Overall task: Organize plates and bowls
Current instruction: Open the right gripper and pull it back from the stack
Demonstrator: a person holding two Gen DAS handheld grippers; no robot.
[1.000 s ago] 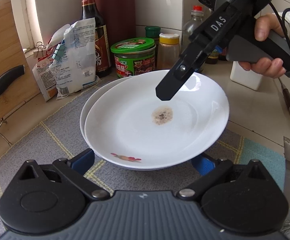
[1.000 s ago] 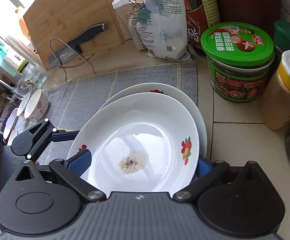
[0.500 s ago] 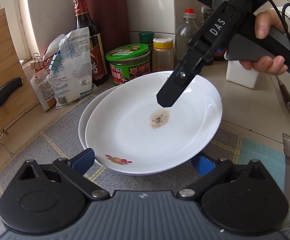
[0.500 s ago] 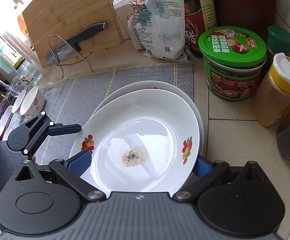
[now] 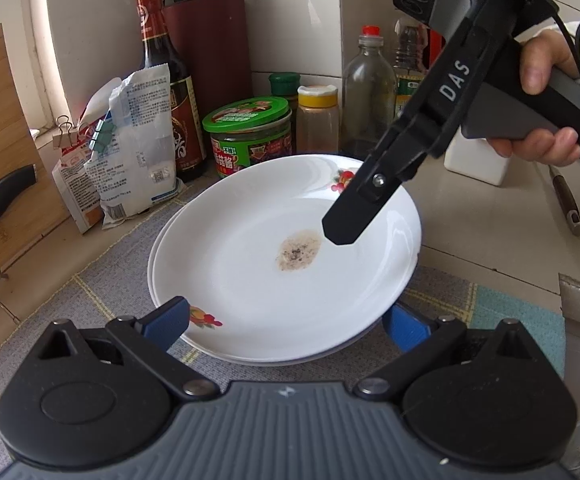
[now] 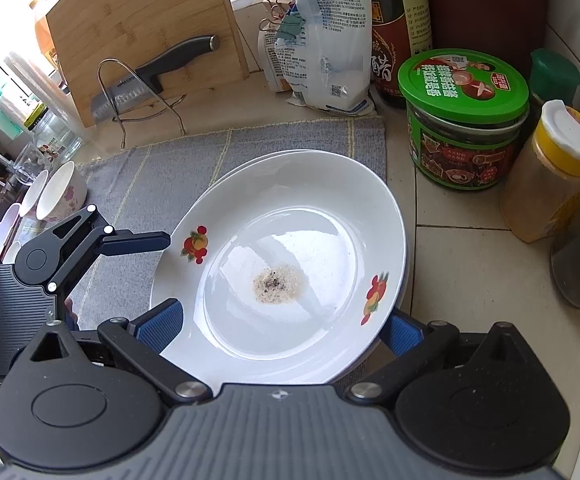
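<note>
Two white plates with fruit decals are stacked on a grey mat. The top plate (image 5: 250, 264) has a brown food stain in its middle; it also shows in the right wrist view (image 6: 290, 248). The lower plate (image 6: 250, 160) shows only as a rim. My left gripper (image 5: 286, 322) is open, its blue pads either side of the stack's near edge. My right gripper (image 6: 284, 322) is open at the opposite edge, and one of its fingers (image 5: 361, 208) hangs over the top plate. The left gripper shows at left in the right wrist view (image 6: 138, 240).
Behind the plates stand a green-lidded jar (image 5: 250, 136), a yellow-capped spice jar (image 5: 317, 120), bottles (image 5: 162, 80), a clipped bag (image 5: 134, 144) and a cutting board with a knife (image 6: 158, 68). Several small bowls (image 6: 60, 190) stand at the mat's far left.
The top plate has come down and now lies almost flush on the lower plate. Both grippers have pulled back a little from the stack.
</note>
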